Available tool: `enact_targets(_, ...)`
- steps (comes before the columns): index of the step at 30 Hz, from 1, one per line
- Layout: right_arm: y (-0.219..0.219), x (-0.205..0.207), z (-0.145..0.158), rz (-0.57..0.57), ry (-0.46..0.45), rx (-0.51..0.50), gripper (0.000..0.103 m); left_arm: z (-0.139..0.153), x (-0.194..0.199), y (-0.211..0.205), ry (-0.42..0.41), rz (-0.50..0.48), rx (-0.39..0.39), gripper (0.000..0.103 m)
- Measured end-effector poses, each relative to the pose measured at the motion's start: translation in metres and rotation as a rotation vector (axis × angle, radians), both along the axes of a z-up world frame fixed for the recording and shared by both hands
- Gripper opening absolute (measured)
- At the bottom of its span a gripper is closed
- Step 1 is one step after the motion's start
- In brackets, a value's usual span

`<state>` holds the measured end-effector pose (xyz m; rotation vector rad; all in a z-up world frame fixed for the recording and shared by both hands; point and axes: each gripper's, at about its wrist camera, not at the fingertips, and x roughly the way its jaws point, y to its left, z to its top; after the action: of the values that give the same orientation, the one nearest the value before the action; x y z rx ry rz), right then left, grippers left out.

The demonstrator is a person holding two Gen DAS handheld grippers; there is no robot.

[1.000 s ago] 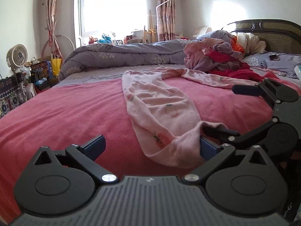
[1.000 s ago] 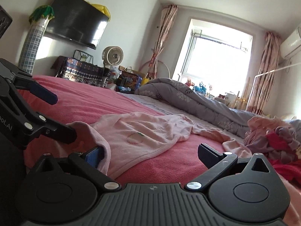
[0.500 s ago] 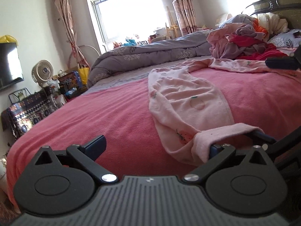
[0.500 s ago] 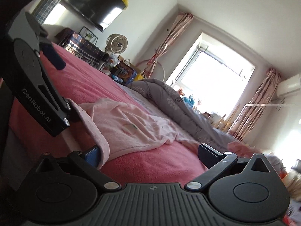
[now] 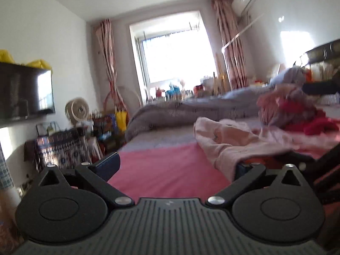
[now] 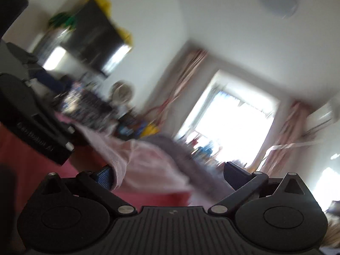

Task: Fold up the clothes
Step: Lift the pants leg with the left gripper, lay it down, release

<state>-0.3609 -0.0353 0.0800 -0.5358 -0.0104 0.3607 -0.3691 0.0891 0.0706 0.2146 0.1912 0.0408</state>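
Observation:
A pale pink garment (image 5: 229, 142) with small fruit prints lies across the red bed cover (image 5: 170, 170). Its near edge hangs over the right finger (image 5: 242, 167) of my left gripper (image 5: 175, 166), whose jaws stand wide open. In the blurred right wrist view the same pink garment (image 6: 144, 159) is draped over the left finger (image 6: 104, 177) of my right gripper (image 6: 170, 177), also wide open. The two grippers sit close side by side: the left gripper's body (image 6: 31, 127) fills the right view's left side. Neither pair of fingers is closed on the cloth.
A pile of mixed clothes (image 5: 297, 106) lies at the back right near the dark headboard (image 5: 325, 51). A grey duvet (image 5: 191, 110) runs along the bed's far side. Off the bed at left are a fan (image 5: 77, 110) and a wall television (image 5: 25, 93).
Both grippers have tilted upward and risen, lifting the garment's near edge off the bed cover. More wall and ceiling show, and the right view is motion-blurred.

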Motion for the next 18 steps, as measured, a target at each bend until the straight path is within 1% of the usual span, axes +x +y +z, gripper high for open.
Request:
enact_targets(1, 0.000, 0.002, -0.014, 0.013, 0.092, -0.003, 0.103, -0.015, 0.001, 0.002, 0.066, -0.002, 0.012, 0.103)
enact_targets(3, 0.000, 0.006, -0.027, 0.044, 0.228, 0.007, 0.102, -0.033, 0.002, 0.006, 0.140, 0.003, 0.002, 0.103)
enact_targets(5, 0.000, 0.010, -0.026, 0.069, 0.297, 0.021, 0.103, -0.049, 0.002, 0.009, 0.207, 0.010, -0.008, 0.103)
enact_targets(6, 0.001, 0.013, -0.025, 0.102, 0.344, 0.025, 0.103, -0.052, 0.001, 0.011, 0.214, 0.024, -0.015, 0.103)
enact_targets(8, 0.006, 0.015, -0.026, 0.201, 0.465, 0.038, 0.103, -0.056, 0.000, 0.020, 0.219, 0.083, -0.022, 0.103)
enact_targets(9, 0.009, 0.015, -0.026, 0.246, 0.521, 0.043, 0.103, -0.058, 0.001, 0.026, 0.229, 0.112, -0.039, 0.103)
enact_targets(11, 0.019, 0.018, -0.027, 0.324, 0.613, 0.025, 0.103, -0.063, 0.000, 0.044, 0.266, 0.167, -0.109, 0.103)
enact_targets(13, 0.019, 0.024, -0.030, 0.406, 0.714, 0.001, 0.103, -0.070, -0.001, 0.059, 0.308, 0.209, -0.166, 0.103)
enact_targets(15, 0.019, 0.028, -0.031, 0.443, 0.734, 0.020, 0.103, -0.079, -0.004, 0.072, 0.347, 0.245, -0.209, 0.102)
enact_targets(16, 0.015, 0.032, -0.031, 0.429, 0.724, 0.036, 0.103, -0.082, -0.007, 0.076, 0.359, 0.257, -0.209, 0.101)
enact_targets(18, 0.015, 0.046, -0.024, 0.327, 0.666, 0.040, 0.103, -0.085, -0.012, 0.079, 0.372, 0.255, -0.198, 0.101)
